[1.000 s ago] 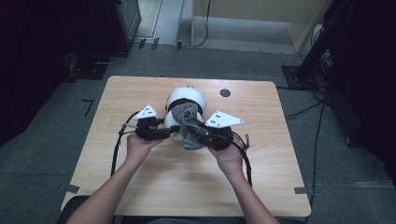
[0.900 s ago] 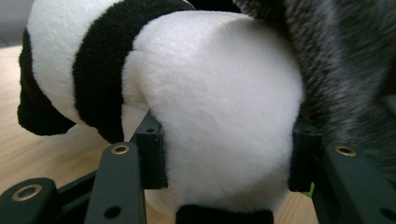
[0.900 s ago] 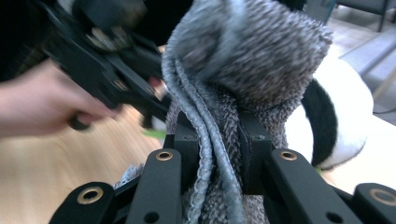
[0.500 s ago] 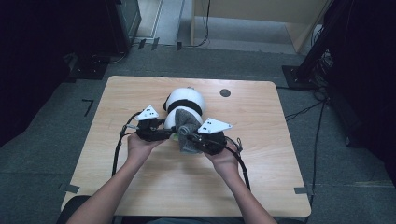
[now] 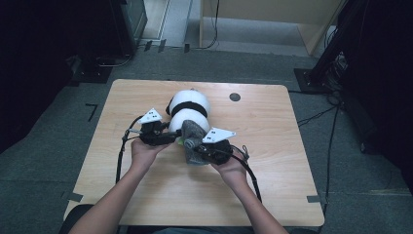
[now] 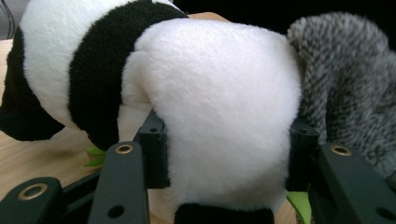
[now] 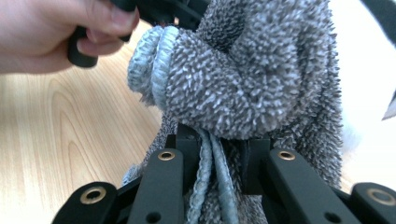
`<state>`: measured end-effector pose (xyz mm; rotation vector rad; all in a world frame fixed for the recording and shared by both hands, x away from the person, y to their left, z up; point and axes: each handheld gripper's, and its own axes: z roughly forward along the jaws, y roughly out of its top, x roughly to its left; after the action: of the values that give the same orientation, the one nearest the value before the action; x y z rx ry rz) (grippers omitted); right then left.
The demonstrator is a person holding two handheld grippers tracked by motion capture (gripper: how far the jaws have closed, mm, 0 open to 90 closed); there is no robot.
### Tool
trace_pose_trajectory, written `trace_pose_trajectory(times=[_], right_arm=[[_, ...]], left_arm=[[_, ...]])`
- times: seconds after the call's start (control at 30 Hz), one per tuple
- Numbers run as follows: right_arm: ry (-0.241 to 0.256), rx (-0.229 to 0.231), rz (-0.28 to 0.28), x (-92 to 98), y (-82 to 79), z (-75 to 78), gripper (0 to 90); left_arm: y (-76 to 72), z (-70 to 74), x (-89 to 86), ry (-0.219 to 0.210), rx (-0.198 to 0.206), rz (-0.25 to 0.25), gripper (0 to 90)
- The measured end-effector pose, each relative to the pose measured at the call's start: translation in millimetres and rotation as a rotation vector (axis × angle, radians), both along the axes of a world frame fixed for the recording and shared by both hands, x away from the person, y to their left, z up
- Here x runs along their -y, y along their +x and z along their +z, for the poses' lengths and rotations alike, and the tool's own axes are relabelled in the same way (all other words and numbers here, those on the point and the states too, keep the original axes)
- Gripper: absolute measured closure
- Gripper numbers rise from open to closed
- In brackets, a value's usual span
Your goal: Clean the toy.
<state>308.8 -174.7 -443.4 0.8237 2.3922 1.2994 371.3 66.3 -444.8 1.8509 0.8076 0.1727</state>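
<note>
Wooden table (image 5: pixel 292 161), pale grain, standing on grey carpet among dark equipment; a small dark disc (image 5: pixel 234 96) is set in its far edge.

Left gripper (image 5: pixel 168 138): jaws spread around the white rump of a plush panda (image 5: pixel 190 109), pads pressing the fur on both sides, as the left gripper view shows; the plush bulges between them. A green scrap (image 6: pixel 95 156) lies under the toy, just beside the near jaw; what it is cannot be told.

Right gripper (image 5: pixel 197 150): jaws closed on a grey fuzzy cloth (image 7: pixel 252 79), pinching its corded hem, which runs down between the pads in the right gripper view. The cloth bunches above the jaws and rests against the panda's white fur.

Panda: lies near the middle of the table, black band across the body, head end pointing away from the person. The cloth sits at its near end, touching it, between the two grippers.

Left hand (image 5: pixel 146 151) and right hand (image 5: pixel 231 168) each grip a tool from the near side; cables trail back along the forearms.
</note>
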Motion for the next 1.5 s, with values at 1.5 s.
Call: trace_pose_trajectory(times=[1.5], right_arm=[[0.016, -0.141, -0.310, 94.9, 42.2, -12.8, 75.5]], left_arm=[[6.1, 8.8, -49.6, -0.050, 0.064, -0.015, 47.5]])
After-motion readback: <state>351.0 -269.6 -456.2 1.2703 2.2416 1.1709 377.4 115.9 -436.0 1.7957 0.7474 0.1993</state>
